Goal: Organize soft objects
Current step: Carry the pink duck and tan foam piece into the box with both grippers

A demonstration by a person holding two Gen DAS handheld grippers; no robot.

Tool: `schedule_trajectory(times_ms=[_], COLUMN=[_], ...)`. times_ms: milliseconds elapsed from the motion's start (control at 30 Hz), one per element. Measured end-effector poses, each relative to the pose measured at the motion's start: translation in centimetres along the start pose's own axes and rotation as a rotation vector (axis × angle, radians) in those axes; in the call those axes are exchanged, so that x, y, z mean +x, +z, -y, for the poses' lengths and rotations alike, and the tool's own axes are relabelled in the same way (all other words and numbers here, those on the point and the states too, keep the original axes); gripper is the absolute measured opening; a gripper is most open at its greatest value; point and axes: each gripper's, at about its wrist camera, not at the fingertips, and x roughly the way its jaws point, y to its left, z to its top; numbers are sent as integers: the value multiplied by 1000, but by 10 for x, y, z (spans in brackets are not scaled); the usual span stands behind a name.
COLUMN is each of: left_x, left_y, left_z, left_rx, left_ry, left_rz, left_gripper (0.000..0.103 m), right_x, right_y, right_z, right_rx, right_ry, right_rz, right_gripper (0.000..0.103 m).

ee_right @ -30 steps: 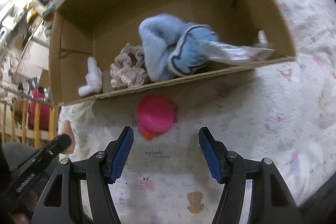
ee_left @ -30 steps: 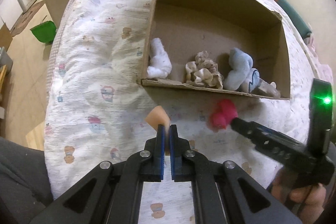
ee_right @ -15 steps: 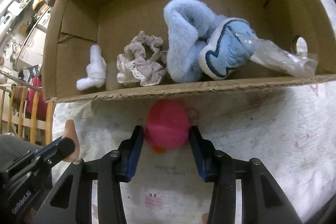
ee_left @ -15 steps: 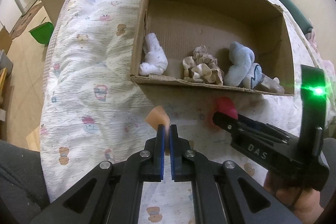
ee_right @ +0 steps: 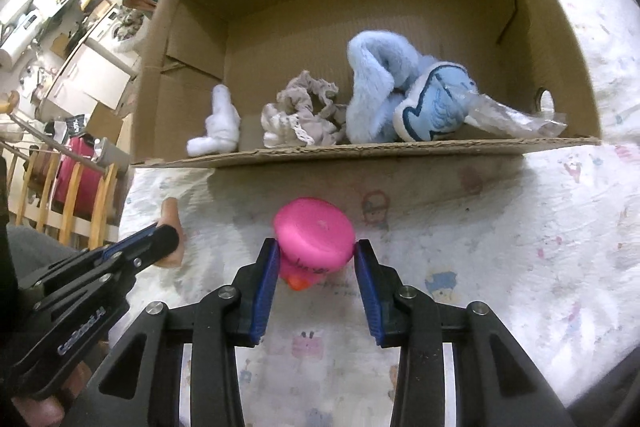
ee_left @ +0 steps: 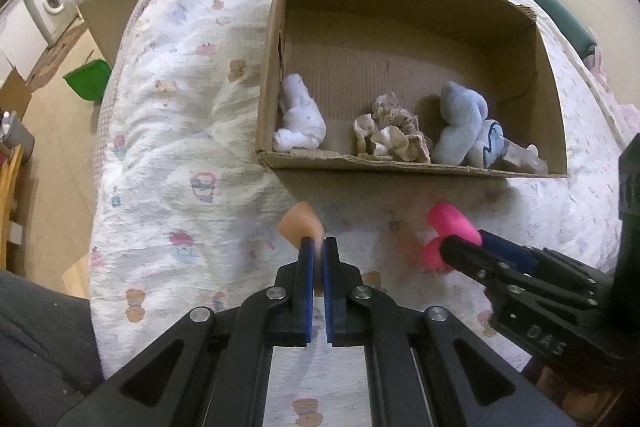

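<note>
Left gripper (ee_left: 316,247), in the left wrist view, is nearly closed, its blue pads pinching a peach sponge wedge (ee_left: 301,225) that juts out past the tips. Ahead on the printed bed cover (ee_left: 168,131) sits an open cardboard box (ee_left: 280,27) holding a white sock (ee_left: 300,125), a beige scrunchie (ee_left: 390,139), a blue plush (ee_left: 464,127) and a clear plastic wrapper (ee_left: 520,155), all lined up against the near wall. To the right, the right gripper (ee_left: 460,243) holds a pink toy (ee_left: 450,227). Its body bears the letters "DAS".

In the right wrist view, the right gripper (ee_right: 316,255) is closed to medium width on the pink toy (ee_right: 314,233), clamped between both pads, just short of the box's near wall (ee_right: 360,149). Handwriting on the toy's underside is illegible. The left gripper (ee_right: 160,239) shows at left; its printed label is too blurred to read.

Step in hand, as judged: both items are grasped and need transfer to the box. The next move calls for lifting each over the near wall and releasing onto free floor space.
</note>
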Motion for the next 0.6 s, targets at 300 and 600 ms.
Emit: schedule_trajectory(times_ms=[300, 600], left_x=[-26, -61], left_y=[-1, 18], left_z=[6, 12], left_rx=[42, 68], left_ry=[3, -41], left_rz=[89, 178], left_gripper=[4, 4], right_x=[-33, -69], right_y=[-5, 0], right_z=[-5, -10], right_rx=[-13, -29], right_ry=[34, 69], right_rz=[74, 154], right_gripper=[40, 40])
